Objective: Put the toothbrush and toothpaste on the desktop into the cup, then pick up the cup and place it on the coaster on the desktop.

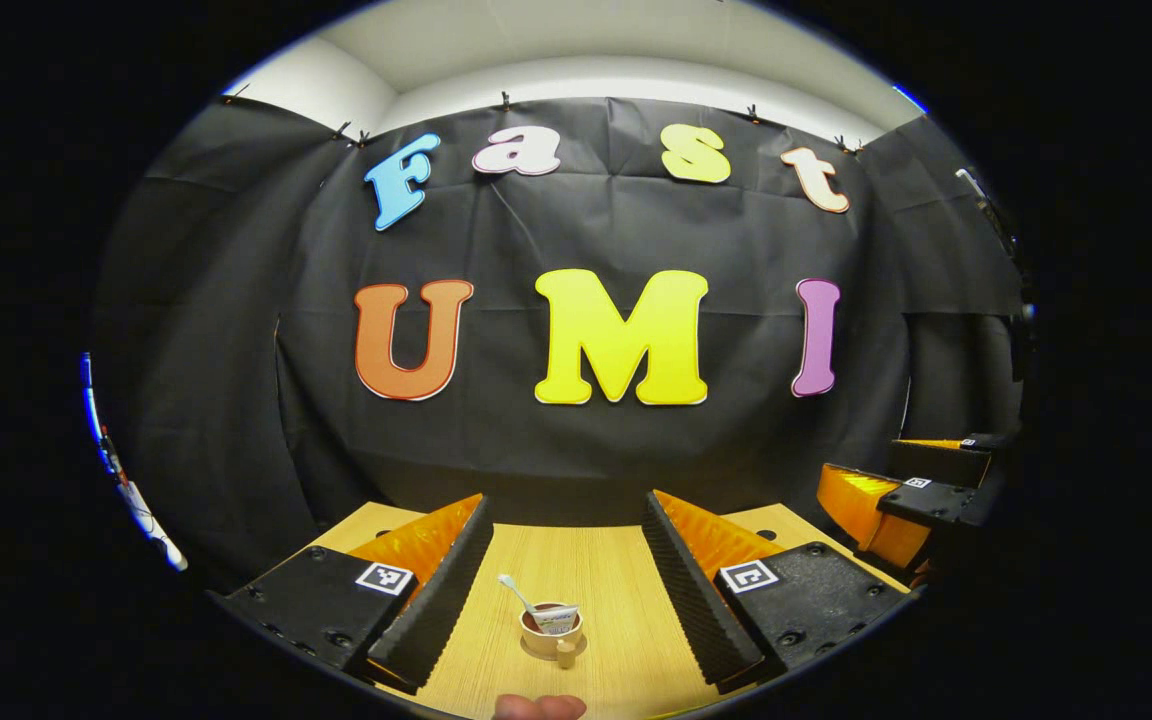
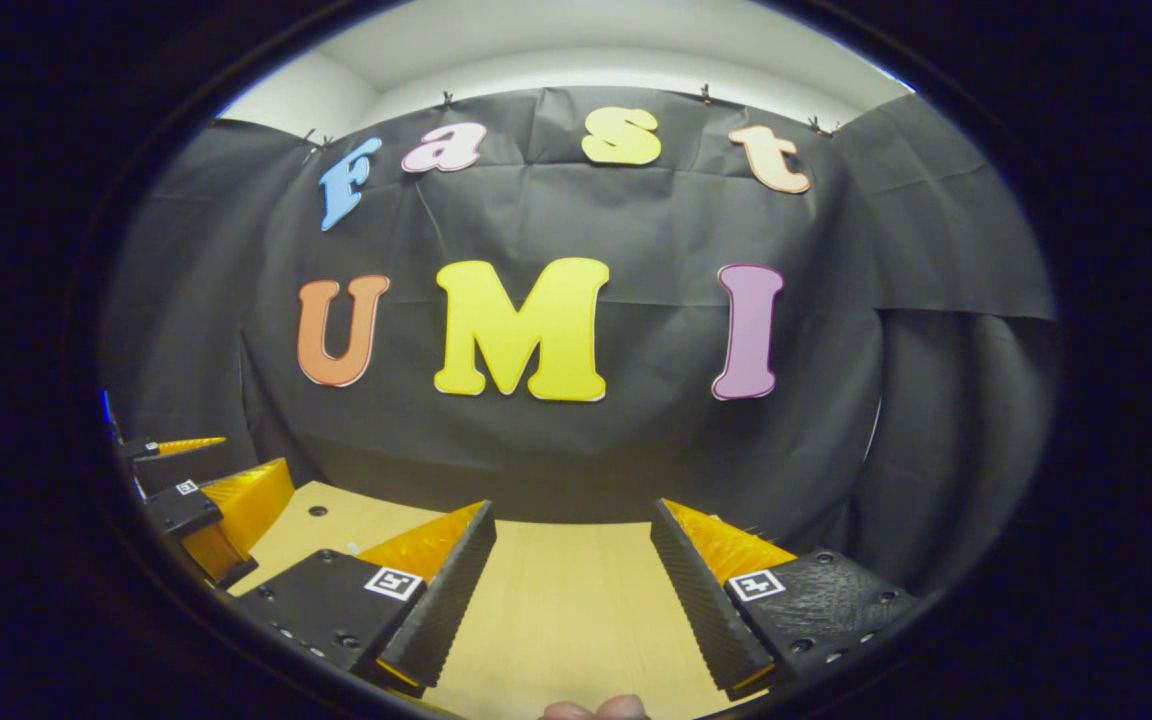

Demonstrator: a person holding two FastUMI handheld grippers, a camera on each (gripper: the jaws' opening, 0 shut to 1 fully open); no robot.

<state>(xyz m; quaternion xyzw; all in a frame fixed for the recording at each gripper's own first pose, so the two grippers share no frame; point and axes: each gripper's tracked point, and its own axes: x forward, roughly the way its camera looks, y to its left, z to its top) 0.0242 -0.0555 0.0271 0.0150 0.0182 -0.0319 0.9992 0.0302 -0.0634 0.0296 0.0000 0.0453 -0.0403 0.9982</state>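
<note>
Wood-grain desktop (image 1: 626,580) runs up the lower middle of the left gripper view, between the left gripper's (image 1: 568,575) two fingers; jaws spread wide, nothing between the pads. A fingertip (image 1: 539,707) of the holding hand pokes in at the very bottom edge.

Just above that fingertip, low centre of the frame, sits the cup (image 1: 548,637), upright on the desktop, small handle toward the camera. Whether a coaster is under it I cannot tell at this size. Toothbrush (image 1: 515,591) stands in the cup, leaning to upper left, head up. Toothpaste (image 1: 558,619) tube is also in the cup, tilted to the right side. Cup sits in the open gap between the fingers, apart from both.

Far right of that frame, mid-low: the right gripper (image 1: 921,500) seen from the side, well apart from the cup.

Right gripper view: right gripper (image 2: 573,575) at the bottom, jaws spread, bare desktop (image 2: 566,610) between them, fingertips of the hand (image 2: 594,709) at the bottom edge. Left gripper (image 2: 206,490) shows at lower left, over the table's left part. A small dark hole (image 2: 317,510) sits in the tabletop near it.

Behind everything, black cloth wall (image 1: 236,350) fills the middle; pale ceiling (image 1: 576,45) at top.
</note>
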